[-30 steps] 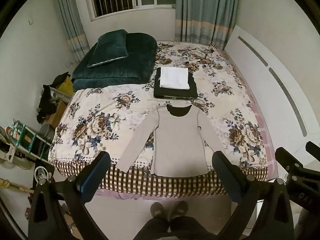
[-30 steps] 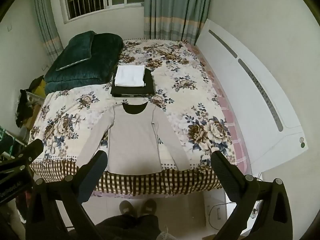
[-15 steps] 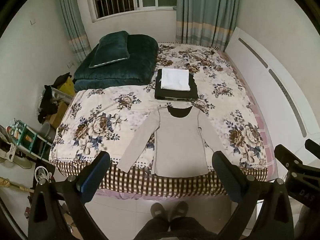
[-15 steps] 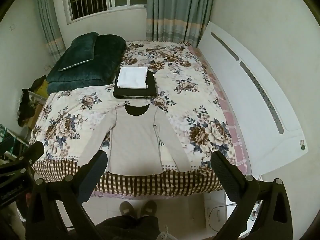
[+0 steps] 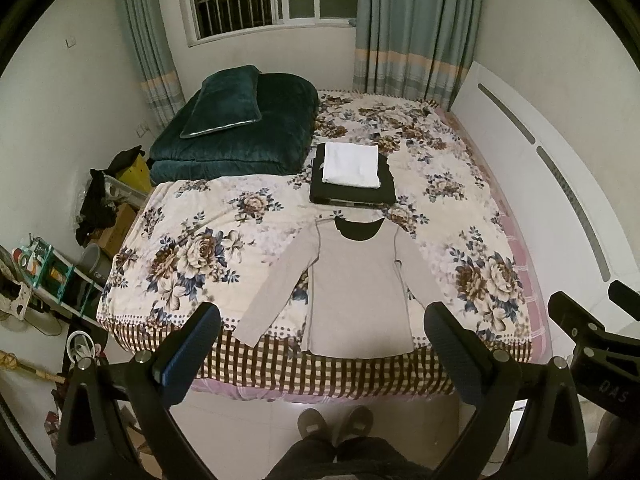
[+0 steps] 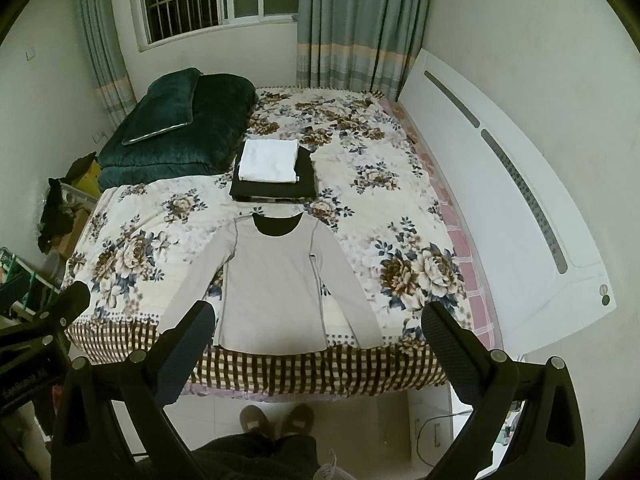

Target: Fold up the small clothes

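A beige long-sleeved top [image 5: 356, 280] lies flat and spread on the floral bed, hem at the near edge, sleeves angled out; it also shows in the right wrist view [image 6: 276, 280]. Behind it sits a stack of folded clothes, white [image 5: 351, 165] on black [image 5: 352, 192], also in the right wrist view [image 6: 272, 160]. My left gripper [image 5: 322, 354] is open and empty, held high above the floor in front of the bed. My right gripper [image 6: 316, 354] is open and empty at a similar height. Each gripper appears at the edge of the other's view.
A dark green folded quilt and pillow [image 5: 236, 120] lie at the bed's far left. A white headboard [image 5: 540, 184] runs along the right side. Shelves and clutter [image 5: 48, 272] stand on the floor at left. My feet [image 5: 336, 426] are by the bed's near edge.
Both views have drifted slightly, with the bed sitting a little lower in frame. The top and the stack have not moved. Both grippers stay open.
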Demonstrator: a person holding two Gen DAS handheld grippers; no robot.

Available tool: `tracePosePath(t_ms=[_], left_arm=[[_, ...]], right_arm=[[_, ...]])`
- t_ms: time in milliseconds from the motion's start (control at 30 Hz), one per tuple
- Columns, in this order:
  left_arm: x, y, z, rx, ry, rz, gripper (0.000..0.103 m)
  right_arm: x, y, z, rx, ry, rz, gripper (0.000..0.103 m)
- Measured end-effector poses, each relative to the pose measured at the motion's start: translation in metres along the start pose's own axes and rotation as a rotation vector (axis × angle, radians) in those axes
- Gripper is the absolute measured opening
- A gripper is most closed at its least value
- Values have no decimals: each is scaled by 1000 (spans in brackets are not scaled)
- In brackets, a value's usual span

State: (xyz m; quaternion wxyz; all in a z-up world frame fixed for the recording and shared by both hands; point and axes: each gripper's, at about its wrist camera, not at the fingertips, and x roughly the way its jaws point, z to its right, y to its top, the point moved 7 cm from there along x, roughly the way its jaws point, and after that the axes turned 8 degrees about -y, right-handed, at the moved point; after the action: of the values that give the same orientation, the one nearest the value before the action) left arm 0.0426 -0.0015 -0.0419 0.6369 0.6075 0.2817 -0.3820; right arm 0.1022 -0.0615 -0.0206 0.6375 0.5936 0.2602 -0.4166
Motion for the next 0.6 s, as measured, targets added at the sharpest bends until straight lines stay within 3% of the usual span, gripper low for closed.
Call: tracePosePath(t_ms=[600], left_arm=[[-11,8,1,-9,-5,14,103]], right_arm=[[-13,2,-9,-1,10,7,103]])
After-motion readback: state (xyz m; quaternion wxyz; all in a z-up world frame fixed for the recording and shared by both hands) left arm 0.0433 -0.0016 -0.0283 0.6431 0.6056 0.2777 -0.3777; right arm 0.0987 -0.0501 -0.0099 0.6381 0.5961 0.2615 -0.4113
